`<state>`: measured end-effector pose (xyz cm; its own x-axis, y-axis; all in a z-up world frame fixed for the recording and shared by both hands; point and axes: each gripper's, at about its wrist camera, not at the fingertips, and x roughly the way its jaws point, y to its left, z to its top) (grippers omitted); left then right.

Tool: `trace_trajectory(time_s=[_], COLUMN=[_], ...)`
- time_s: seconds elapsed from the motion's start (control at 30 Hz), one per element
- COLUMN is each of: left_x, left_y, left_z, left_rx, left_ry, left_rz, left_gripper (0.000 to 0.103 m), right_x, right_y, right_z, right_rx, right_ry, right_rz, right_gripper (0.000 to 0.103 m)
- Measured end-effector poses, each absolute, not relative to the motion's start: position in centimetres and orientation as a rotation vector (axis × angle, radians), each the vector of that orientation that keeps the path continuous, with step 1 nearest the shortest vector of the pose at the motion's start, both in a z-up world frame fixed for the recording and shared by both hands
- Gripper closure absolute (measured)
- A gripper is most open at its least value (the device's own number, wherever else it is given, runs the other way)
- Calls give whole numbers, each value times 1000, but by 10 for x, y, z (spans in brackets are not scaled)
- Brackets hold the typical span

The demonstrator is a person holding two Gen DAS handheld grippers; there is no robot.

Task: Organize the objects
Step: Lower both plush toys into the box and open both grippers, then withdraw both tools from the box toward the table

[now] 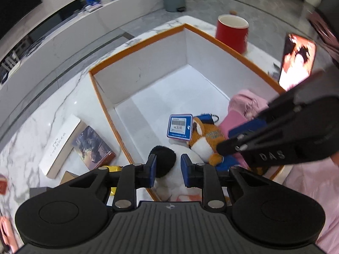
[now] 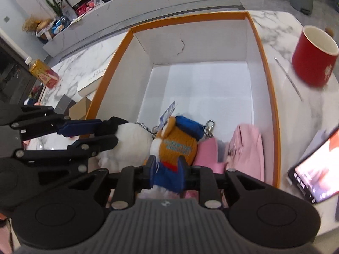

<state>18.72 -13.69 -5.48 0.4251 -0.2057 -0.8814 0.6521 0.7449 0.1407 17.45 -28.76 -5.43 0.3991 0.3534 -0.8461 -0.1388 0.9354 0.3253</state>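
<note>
One orange-rimmed box (image 2: 269,80) with white inside. Plush toys in it: two, one orange fox keychain plush (image 2: 178,146) and one black-and-white plush (image 2: 129,141). One blue-framed price tag (image 1: 179,128). One pink fabric item (image 2: 247,146). One red mug (image 2: 313,61). One phone (image 2: 315,169) with lit screen. Books beside the box: two, one white (image 1: 58,141), one with dark cover art (image 1: 93,146). One bottle (image 2: 40,71) with yellow label. Grippers: two, left gripper (image 1: 168,170), right gripper (image 2: 168,169).

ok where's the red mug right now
The red mug stands on the marble table, outside the orange-rimmed box by its far right corner; the right wrist view shows it at the right edge, beyond the lit phone.
</note>
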Motion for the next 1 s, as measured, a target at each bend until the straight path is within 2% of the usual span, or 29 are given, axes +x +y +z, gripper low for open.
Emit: trace_trajectory(time_s=[0.13, 0.2, 0.57, 0.83, 0.93, 1.0], left_x=[184, 180, 180, 172, 162, 154], left_y=[-137, -138, -137, -112, -98, -87], left_z=[-61, -65, -72, -49, -34, -24], left_rx=[559, 582, 569, 419, 370, 339], left_ry=[1016, 1018, 1037, 945, 879, 838], left_rz=[-606, -620, -631, -617, -644, -649], left_gripper=[78, 78, 77, 76, 72, 70], right_x=[182, 183, 185, 166, 156, 148], right_y=[-284, -283, -271, -264, -258, -253], right_z=[-60, -66, -77, -54, -40, -28], right_rx=[202, 216, 227, 181, 152, 119], right_ry=[1130, 1150, 1184, 1085, 1036, 991], right_rz=[337, 348, 345, 307, 300, 300], right_gripper=[79, 81, 81, 79, 79, 73])
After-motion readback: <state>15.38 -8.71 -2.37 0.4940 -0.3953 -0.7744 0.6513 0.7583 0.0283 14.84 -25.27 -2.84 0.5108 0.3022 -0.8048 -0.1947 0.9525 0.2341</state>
